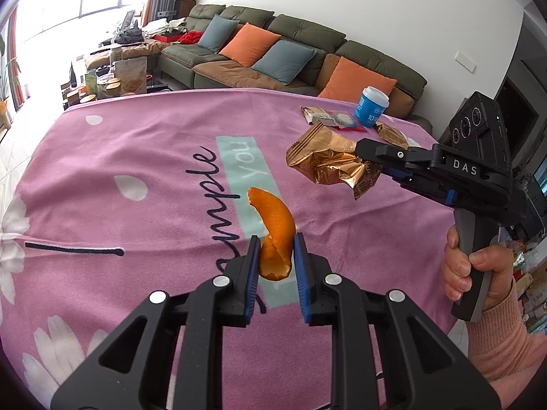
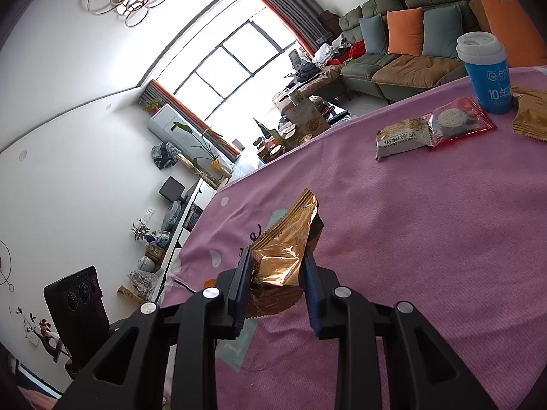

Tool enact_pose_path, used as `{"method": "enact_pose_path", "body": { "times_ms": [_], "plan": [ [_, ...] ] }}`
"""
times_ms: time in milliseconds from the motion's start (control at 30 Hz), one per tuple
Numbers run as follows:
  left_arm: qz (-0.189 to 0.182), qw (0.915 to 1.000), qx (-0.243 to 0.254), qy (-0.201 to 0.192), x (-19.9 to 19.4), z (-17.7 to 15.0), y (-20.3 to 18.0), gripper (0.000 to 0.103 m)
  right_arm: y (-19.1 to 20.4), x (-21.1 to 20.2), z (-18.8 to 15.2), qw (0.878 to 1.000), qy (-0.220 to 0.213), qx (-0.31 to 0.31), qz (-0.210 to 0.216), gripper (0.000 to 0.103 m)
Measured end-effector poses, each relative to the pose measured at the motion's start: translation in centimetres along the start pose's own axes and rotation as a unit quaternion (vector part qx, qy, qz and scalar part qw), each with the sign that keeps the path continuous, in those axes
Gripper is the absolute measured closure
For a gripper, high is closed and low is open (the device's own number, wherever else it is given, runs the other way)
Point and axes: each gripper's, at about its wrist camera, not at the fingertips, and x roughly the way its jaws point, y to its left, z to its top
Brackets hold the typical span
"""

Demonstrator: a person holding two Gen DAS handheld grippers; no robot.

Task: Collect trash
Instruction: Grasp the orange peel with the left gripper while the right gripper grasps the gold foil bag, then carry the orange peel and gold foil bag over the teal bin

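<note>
My left gripper (image 1: 276, 249) is shut on a curled strip of orange peel (image 1: 276, 229), which hangs above the pink tablecloth (image 1: 136, 157). In the left wrist view my right gripper (image 1: 364, 157) comes in from the right, held by a hand (image 1: 478, 266), and is shut on a crumpled gold foil wrapper (image 1: 324, 164) lifted off the cloth. The right wrist view shows the same gold wrapper (image 2: 287, 249) pinched between the pads of the right gripper (image 2: 277, 266). A blue paper cup (image 2: 487, 71) with a white lid and several snack packets (image 2: 403, 136) lie at the far side of the table.
A red-edged clear packet (image 2: 458, 119) and more gold wrappers (image 2: 533, 116) sit beside the cup. Beyond the table stand a green sofa (image 1: 307, 44) with orange and blue cushions and a cluttered low table (image 1: 112, 75). The table edge runs along the left in the right wrist view.
</note>
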Motion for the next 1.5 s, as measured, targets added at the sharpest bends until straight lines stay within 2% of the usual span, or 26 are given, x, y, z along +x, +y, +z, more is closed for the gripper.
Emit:
{"method": "enact_pose_path", "body": {
  "times_ms": [767,1500],
  "plan": [
    [0.05,0.9974,-0.046,-0.024,-6.5,-4.4,4.6,0.083,3.8,2.6,-1.7,0.998,0.032,-0.03,0.041,0.076],
    [0.085,0.9925,-0.078,-0.042,-10.4,-6.3,7.0,0.083,7.3,5.8,-2.7,0.995,0.059,-0.05,0.071,0.076]
  ]
}}
